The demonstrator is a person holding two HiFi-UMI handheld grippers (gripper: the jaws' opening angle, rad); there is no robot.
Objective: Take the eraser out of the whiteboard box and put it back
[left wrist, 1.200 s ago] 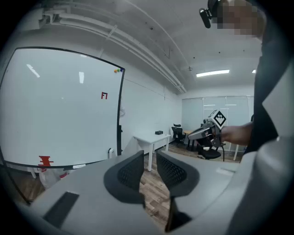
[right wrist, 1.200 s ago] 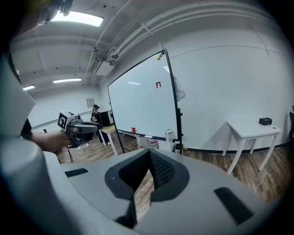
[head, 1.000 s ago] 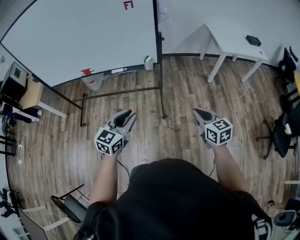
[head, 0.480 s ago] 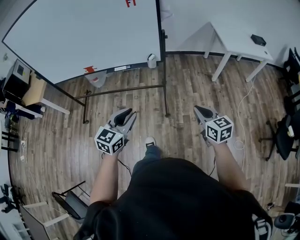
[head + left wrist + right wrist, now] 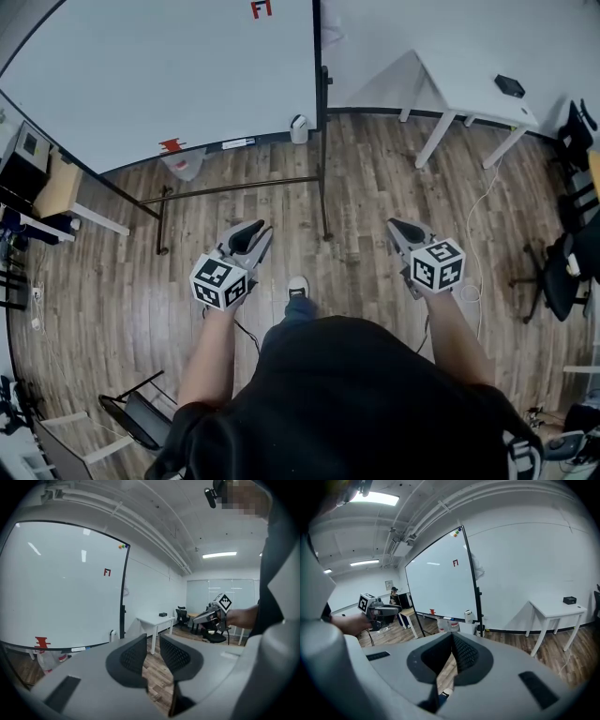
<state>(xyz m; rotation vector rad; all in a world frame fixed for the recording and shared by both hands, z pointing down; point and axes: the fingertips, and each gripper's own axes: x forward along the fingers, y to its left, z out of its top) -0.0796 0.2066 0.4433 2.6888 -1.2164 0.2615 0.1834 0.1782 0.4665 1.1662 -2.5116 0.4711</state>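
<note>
Holds left claw (image 5: 247, 231) and right claw (image 5: 403, 228) out over the wood floor (image 5: 366, 187), facing the whiteboard (image 5: 159, 75), both pinched together, gripping nothing.

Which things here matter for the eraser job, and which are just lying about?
Job: large white whiteboard on black stand; small white box at its lower right corner.
Lying about: white rectangular table; small black box on it; black office chair.
</note>
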